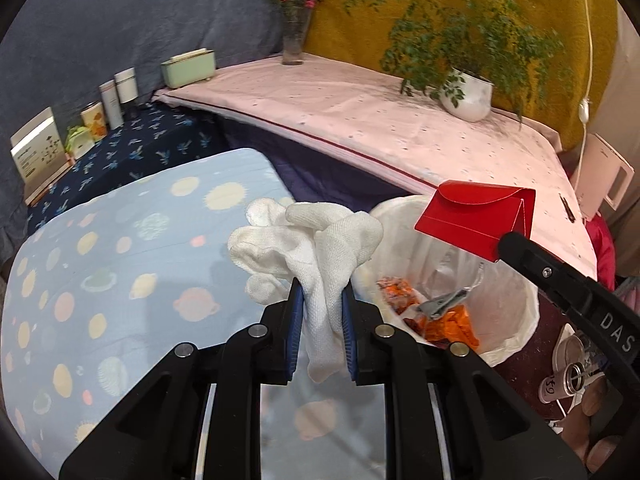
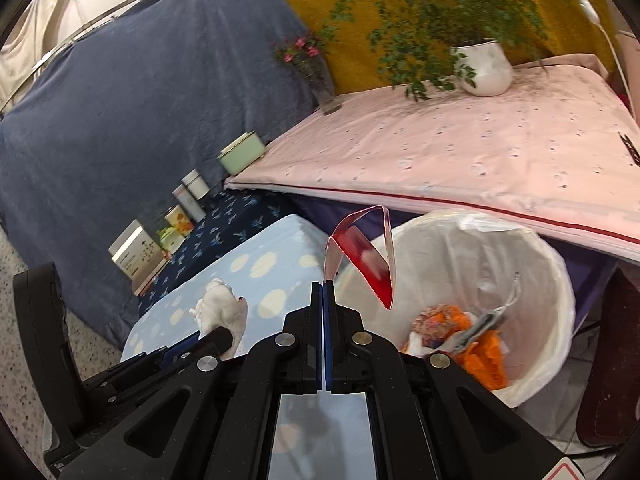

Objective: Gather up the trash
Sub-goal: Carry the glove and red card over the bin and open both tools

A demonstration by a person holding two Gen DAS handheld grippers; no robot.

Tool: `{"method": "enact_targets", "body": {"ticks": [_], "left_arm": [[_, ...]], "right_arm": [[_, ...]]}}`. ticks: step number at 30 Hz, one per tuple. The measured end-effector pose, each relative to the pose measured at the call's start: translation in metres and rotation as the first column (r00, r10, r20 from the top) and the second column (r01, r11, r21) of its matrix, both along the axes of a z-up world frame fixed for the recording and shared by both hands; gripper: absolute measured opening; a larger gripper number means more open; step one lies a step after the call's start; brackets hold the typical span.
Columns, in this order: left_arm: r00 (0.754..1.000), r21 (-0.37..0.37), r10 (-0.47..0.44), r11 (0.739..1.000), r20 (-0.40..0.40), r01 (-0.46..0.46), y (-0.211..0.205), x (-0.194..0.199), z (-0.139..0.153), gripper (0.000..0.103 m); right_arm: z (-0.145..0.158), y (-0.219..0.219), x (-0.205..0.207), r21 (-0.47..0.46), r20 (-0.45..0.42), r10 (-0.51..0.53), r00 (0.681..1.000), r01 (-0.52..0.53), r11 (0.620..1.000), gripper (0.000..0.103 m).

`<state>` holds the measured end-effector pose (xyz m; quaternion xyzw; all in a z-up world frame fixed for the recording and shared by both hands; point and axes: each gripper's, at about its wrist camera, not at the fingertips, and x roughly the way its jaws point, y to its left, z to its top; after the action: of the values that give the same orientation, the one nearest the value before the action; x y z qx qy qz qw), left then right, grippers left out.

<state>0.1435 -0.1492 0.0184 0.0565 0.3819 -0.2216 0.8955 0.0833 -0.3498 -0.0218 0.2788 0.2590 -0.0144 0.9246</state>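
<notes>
Both tongs are closed on trash beside a bin. The left tongs (image 1: 320, 332) pinch a white glove (image 1: 312, 244) between blue pads, clamped low on the fabric, so its limp fingers bunch above the jaws and a tail hangs below. It is held above a blue cloth (image 1: 120, 248) printed with planets, just left of the bin (image 1: 516, 320), not yet over the opening. The right tongs (image 2: 323, 292) have their jaws pressed flat together on the bottom edge of a folded red card (image 2: 368, 260), which stands up from the tips and leans over the bin rim; the grip on the edge keeps the card clear of the pads, so it should fall straight in on release. From the left camera the card (image 1: 480, 216) hangs over the far side of the opening. The bin is lined with a white bag and already holds orange wrappers (image 1: 452, 324) and a grey scrap, so collecting seems well along. Behind it a pink-covered table (image 1: 360, 120) carries a potted plant (image 1: 468, 96) and a vase (image 1: 294, 40), well clear of the work. The card looks ready to drop first; the glove needs a short carry to the right.
</notes>
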Motion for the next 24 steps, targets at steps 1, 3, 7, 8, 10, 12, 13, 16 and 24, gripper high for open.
{"method": "enact_targets", "body": {"ticks": [1, 3, 7, 8, 10, 12, 13, 16, 24], "left_arm": [[1.000, 0.000, -0.014, 1.000, -0.002, 0.014, -0.007, -0.001, 0.000, 0.018], [0.999, -0.002, -0.043, 0.999, -0.008, 0.043, -0.022, -0.001, -0.001, 0.018], [0.995, -0.019, -0.095, 0.995, -0.019, 0.095, -0.047, -0.005, -0.002, 0.018], [0.994, -0.021, -0.106, 0.994, -0.019, 0.105, -0.053, -0.006, -0.003, 0.018], [0.992, -0.025, -0.127, 0.992, -0.025, 0.126, -0.064, -0.007, -0.005, 0.018], [0.988, -0.030, -0.148, 0.989, -0.035, 0.147, -0.075, -0.007, -0.008, 0.021], [0.988, -0.030, -0.152, 0.988, -0.037, 0.151, -0.079, -0.007, -0.009, 0.021], [0.987, -0.025, -0.158, 0.987, -0.029, 0.157, -0.087, -0.008, -0.012, 0.026], [0.991, -0.024, -0.130, 0.991, -0.008, 0.130, -0.092, -0.003, -0.015, 0.052]], "right_arm": [[-0.002, -0.006, -0.003, 0.001, -0.002, -0.012, 1.000, 0.012, 1.000, 0.002], [-0.005, -0.019, -0.008, 0.006, -0.007, -0.036, 0.999, 0.036, 0.999, 0.002], [-0.014, -0.041, -0.017, 0.020, -0.017, -0.077, 0.997, 0.077, 0.997, 0.002], [-0.016, -0.046, -0.019, 0.023, -0.020, -0.085, 0.996, 0.085, 0.996, 0.002], [-0.019, -0.052, -0.021, 0.024, -0.025, -0.096, 0.995, 0.096, 0.995, 0.002], [-0.022, -0.058, -0.022, 0.026, -0.030, -0.103, 0.994, 0.104, 0.994, 0.002], [-0.023, -0.060, -0.023, 0.028, -0.033, -0.106, 0.994, 0.107, 0.994, 0.002], [-0.028, -0.066, -0.024, 0.031, -0.042, -0.114, 0.993, 0.116, 0.993, 0.002], [-0.038, -0.071, -0.019, 0.037, -0.060, -0.108, 0.992, 0.111, 0.993, 0.002]]}}
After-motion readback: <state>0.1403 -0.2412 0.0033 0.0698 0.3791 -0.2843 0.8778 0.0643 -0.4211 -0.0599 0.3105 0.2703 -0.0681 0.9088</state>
